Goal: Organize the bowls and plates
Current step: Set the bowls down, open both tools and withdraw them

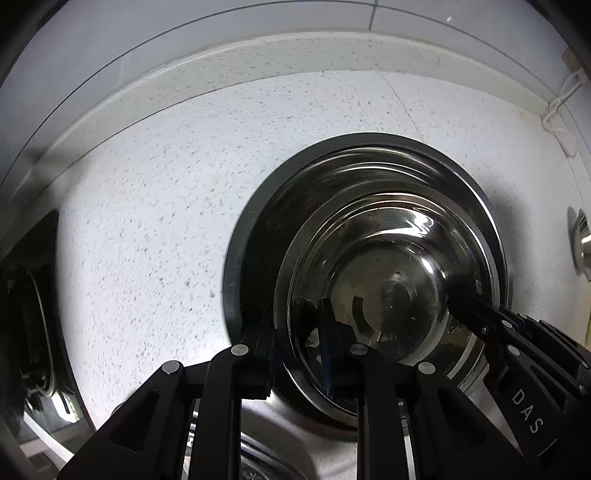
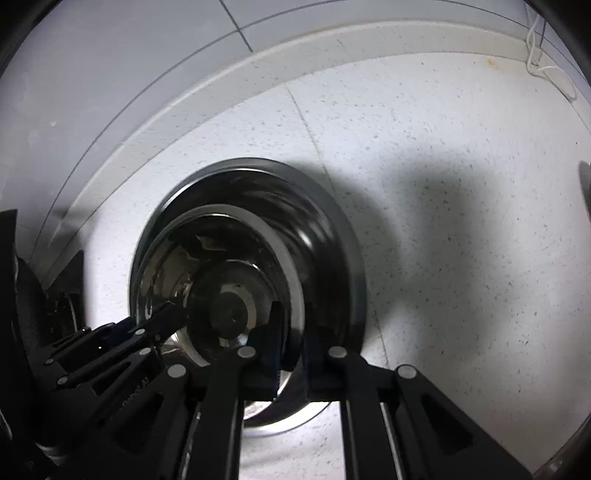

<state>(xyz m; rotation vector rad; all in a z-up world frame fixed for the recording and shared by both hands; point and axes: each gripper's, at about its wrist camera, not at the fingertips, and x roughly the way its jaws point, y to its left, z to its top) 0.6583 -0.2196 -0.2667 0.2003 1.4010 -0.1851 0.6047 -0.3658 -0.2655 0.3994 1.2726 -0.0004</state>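
I see a shiny steel bowl (image 1: pixel 388 295) held over a larger dark-rimmed steel bowl (image 1: pixel 258 236) on the white speckled counter (image 1: pixel 147 221). I cannot tell whether the smaller bowl rests inside the larger one or hangs just above it; the larger bowl looks blurred.

My left tool (image 1: pixel 299 347) is clenched on the near left rim of the steel bowl, one finger outside the wall and the other inside the basin. In the same left wrist view, my right tool (image 1: pixel 476 314) enters from the lower right and its tip sits on the bowl's right rim.

From the right wrist camera, my right tool (image 2: pixel 295 343) straddles the right rim of the steel bowl (image 2: pixel 221 295), one finger inside and one outside, gripping the wall between them. The left tool (image 2: pixel 162 317) shows at the lower left with its tip on the opposite rim. So both tools grasp the same bowl from opposite sides.

The dark-rimmed steel bowl (image 2: pixel 332 240) surrounds it, sitting on the counter (image 2: pixel 443 184) near the raised back edge below a tiled wall (image 1: pixel 184 29). A white cord (image 2: pixel 546 66) lies in the far right corner. A metal fixture (image 1: pixel 581 243) shows at the right edge of the left wrist view.
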